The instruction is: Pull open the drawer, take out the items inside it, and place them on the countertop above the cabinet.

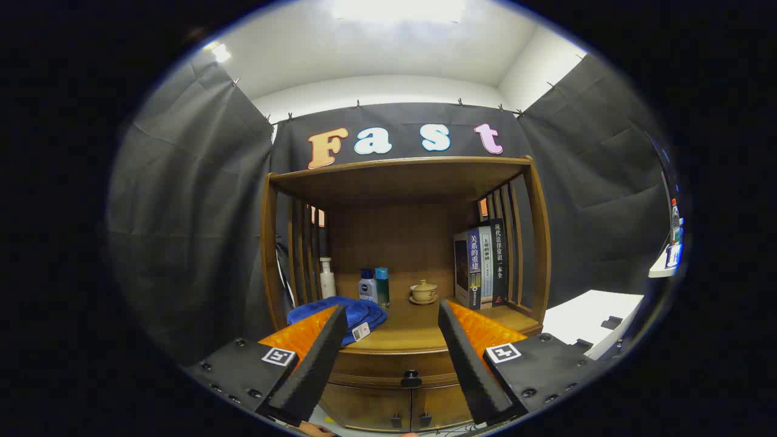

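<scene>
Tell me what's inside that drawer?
Cannot tell: the drawer is shut, its front and knob hiding the contents. The open tongs hold nothing, just short of it.

The gripper (393, 325) has two wedge-shaped fingers (315, 364), faced with dark textured pads on their inner sides and ribbed orange plastic on their outer sides. Behind each finger sits a black block studded with dark screws, each bearing a square black-and-white marker (278, 356).

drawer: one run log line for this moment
phase: approach | drawer: closed | drawer knob: untouched, between fingers, ahead | hand-held gripper: open, empty | blue towel: on countertop
</scene>
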Tool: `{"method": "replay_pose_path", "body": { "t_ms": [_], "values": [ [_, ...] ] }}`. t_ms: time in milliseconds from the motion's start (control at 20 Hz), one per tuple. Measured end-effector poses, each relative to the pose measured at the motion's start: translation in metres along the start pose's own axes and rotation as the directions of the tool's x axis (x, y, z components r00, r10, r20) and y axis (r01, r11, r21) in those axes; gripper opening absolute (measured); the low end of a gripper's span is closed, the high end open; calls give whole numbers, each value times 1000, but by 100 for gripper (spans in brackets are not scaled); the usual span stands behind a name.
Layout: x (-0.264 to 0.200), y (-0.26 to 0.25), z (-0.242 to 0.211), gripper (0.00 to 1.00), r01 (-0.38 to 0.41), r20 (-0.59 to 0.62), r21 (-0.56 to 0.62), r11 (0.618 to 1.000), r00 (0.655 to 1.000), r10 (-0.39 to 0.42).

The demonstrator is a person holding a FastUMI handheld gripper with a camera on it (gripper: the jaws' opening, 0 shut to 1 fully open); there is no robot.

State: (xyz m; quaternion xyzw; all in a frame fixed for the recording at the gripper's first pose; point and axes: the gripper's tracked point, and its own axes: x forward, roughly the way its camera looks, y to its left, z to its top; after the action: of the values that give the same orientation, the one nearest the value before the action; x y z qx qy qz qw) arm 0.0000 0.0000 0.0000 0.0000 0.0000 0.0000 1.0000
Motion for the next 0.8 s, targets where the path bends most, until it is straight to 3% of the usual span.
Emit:
{"method": "replay_pose_path", "body": {
  "t_ms": [800],
  "values": [
    [0,-1,-4,98,-4,-9,1,1000,1000,4]
  ]
}}
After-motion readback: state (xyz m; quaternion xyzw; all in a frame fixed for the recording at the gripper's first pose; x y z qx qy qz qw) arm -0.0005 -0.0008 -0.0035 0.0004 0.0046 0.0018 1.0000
